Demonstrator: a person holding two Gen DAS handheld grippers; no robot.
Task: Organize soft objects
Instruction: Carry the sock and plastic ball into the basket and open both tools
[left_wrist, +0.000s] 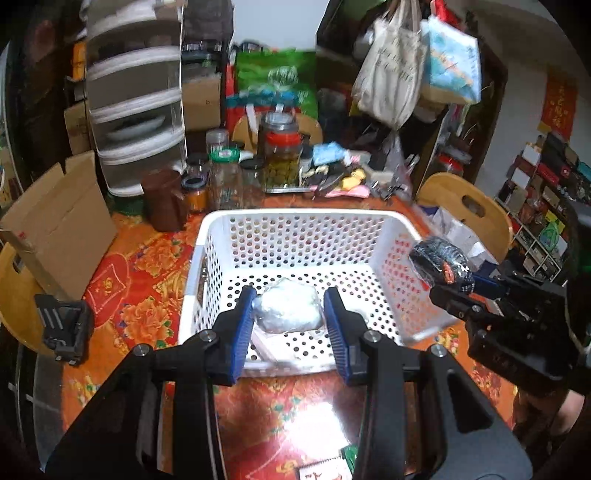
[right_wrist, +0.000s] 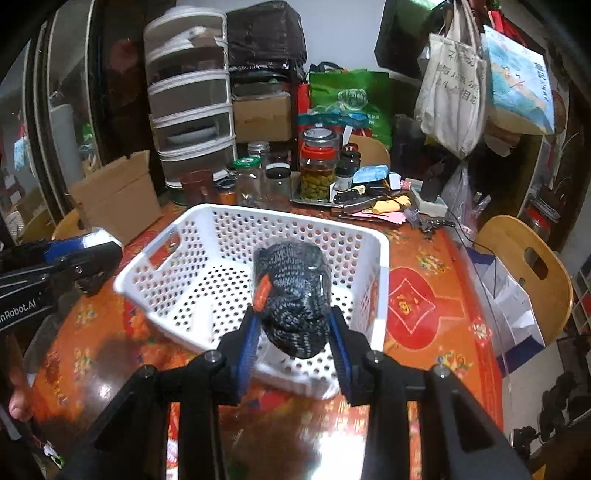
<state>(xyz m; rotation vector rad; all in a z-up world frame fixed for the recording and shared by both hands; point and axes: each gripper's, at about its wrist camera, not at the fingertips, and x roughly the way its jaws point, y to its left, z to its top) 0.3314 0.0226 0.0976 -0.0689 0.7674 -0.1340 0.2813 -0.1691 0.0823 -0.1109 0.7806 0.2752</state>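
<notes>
My right tongs (right_wrist: 291, 332) clamp dark knit bundle (right_wrist: 291, 295) over white basket (right_wrist: 207, 218). Left tongs (left_wrist: 289, 325) wide, empty, above white bundle (left_wrist: 290, 310). Left rig reads "nRobot.AI".

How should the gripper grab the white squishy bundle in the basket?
Pinch the white bundle across its wide middle, coming down from above. It lies low inside the white basket, whose walls block the sides, and the left gripper already straddles it.

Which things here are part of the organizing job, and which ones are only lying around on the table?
Job: white basket; white bundle at the left claw; dark knitted bundle held by the right claw.

Lying about: glass jars; cardboard box; hanging tote bags.
</notes>
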